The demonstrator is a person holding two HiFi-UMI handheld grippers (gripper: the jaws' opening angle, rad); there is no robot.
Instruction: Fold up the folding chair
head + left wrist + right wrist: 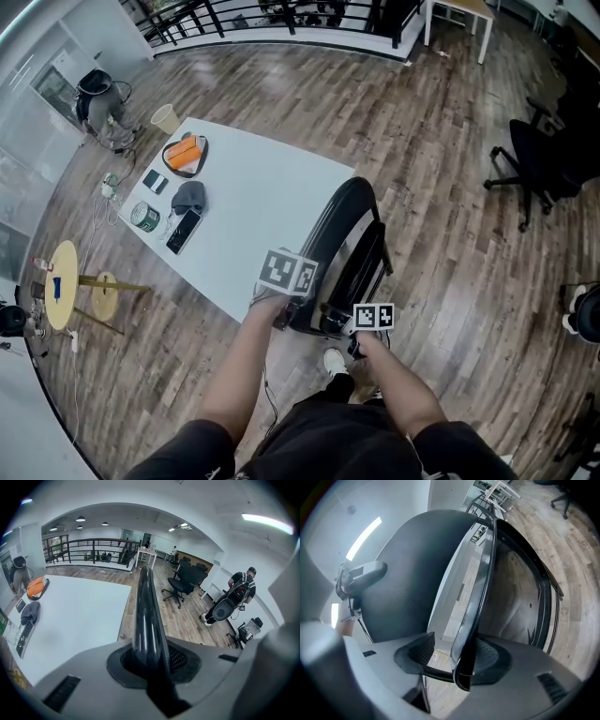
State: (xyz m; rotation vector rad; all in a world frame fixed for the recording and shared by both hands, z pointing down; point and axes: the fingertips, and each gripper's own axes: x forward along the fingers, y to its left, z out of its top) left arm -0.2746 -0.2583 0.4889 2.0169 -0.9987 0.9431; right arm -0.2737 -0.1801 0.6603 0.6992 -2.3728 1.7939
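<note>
Where brown plank floor (450, 187) fills the room, 1 white table (272, 206) stands at an angle, its near corner just beyond the left fingers.

Table load, all on the end far from the fingers: 1 orange pouch (185, 154), 1 paper cup (166, 118) at the corner, 1 grey cap (188, 196), 1 phone (184, 231), 1 tin (144, 217).

Room: black railing (234, 14) along the far side; 1 office chair (534, 159) well off past the right fingers; 1 yellow stool (62, 272) well off past the left fingers; 1 person (239, 595) standing far ahead in the left gripper view.

Chair (352, 225): black, on the floor beside the table's near edge, directly ahead of both pairs of fingers. Its long axis runs away from the fingers, with the arched rim at the far end. Its 2 panels lie close together; a narrow gap between them shows table and floor in the right gripper view.

Left gripper (152, 660): fingers pinch the chair's glossy black rim, which fills the space between them and extends straight ahead.

Right gripper (457, 656): fingers spread, with the chair's thin frame edge standing between them. The edge sits against the right pad, and the left pad (417, 651) stands clear of it.
</note>
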